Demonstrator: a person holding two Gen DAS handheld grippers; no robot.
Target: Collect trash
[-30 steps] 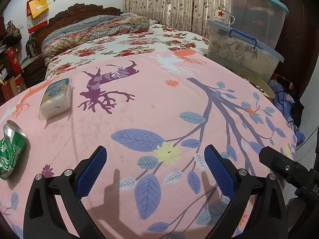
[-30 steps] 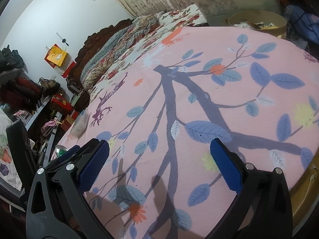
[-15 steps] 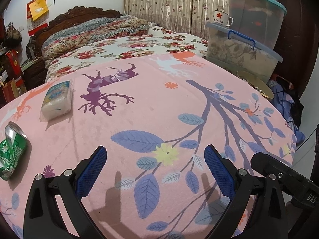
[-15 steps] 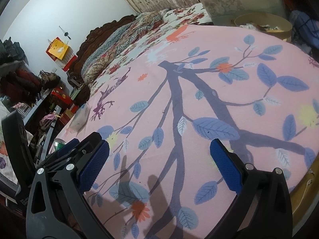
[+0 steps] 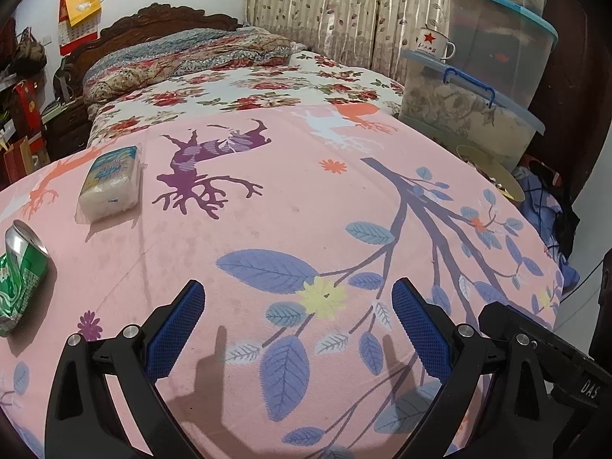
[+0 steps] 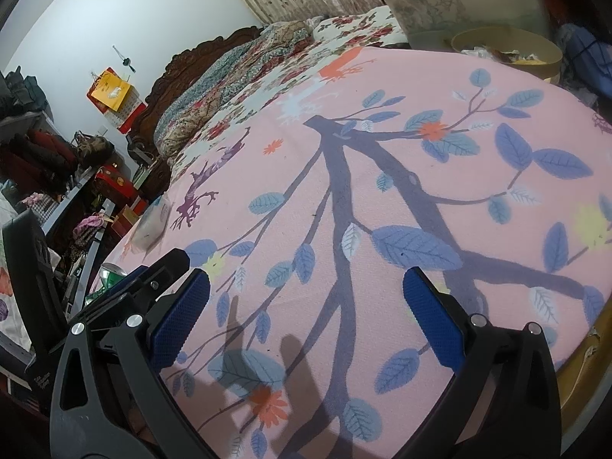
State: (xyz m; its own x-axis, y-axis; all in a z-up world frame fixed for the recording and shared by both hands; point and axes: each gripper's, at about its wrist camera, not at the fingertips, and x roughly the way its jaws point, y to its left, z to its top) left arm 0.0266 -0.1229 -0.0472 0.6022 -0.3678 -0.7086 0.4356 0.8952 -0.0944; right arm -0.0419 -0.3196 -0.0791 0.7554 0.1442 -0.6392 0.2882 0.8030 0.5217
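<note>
Crushed green can (image 5: 21, 267), tissue pack (image 5: 111, 181), red-star mug (image 5: 432, 43), "DAS" on right tool (image 5: 543, 348)

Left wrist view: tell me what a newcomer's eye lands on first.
The pink blanket with its printed blue leaves and branches fills most of the view. On its left edge lies a crushed green can, with a wrapped tissue pack just beyond it. The left claw hangs open and empty over the blanket, and stacked plastic bins stand at the far right.
</note>
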